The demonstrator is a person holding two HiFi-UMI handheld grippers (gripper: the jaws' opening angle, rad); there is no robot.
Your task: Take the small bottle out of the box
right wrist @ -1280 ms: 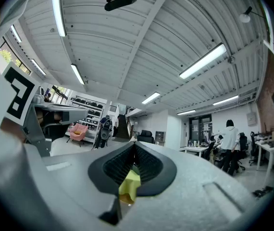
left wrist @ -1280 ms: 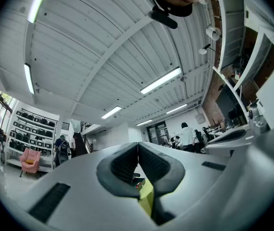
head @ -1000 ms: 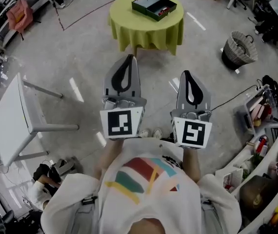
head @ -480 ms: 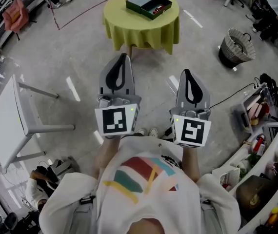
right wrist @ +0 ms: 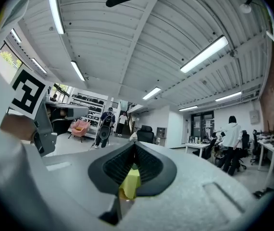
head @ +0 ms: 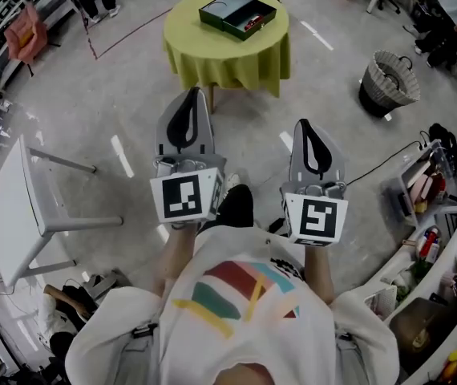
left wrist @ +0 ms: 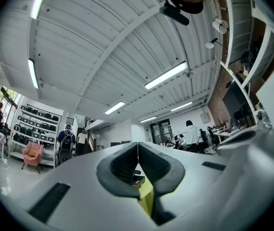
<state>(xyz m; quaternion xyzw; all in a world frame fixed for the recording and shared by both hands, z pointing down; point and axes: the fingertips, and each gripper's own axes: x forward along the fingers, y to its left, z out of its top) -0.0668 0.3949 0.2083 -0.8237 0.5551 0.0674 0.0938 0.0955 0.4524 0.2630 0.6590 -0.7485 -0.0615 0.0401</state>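
Both grippers shut and empty, held well short of the box on the far bench.

The fingers of the left gripper [left wrist: 138,146] are pressed together with nothing between them, and those of the right gripper [right wrist: 134,146] are likewise closed on nothing. In the head view both are held side by side above the floor [head: 124,95], close to the person's chest, with the left one reaching a little farther out. Beyond them, at the far side, a round bench [head: 220,58] covered in a yellow-green cloth is seen, and a dark open box [head: 222,26] is set on its top. Something red [head: 253,24] is seen at the box's right edge; whether it is the small bottle cannot be told. A white table [head: 12,207] is placed at the left and a woven basket [head: 390,83] at the right.
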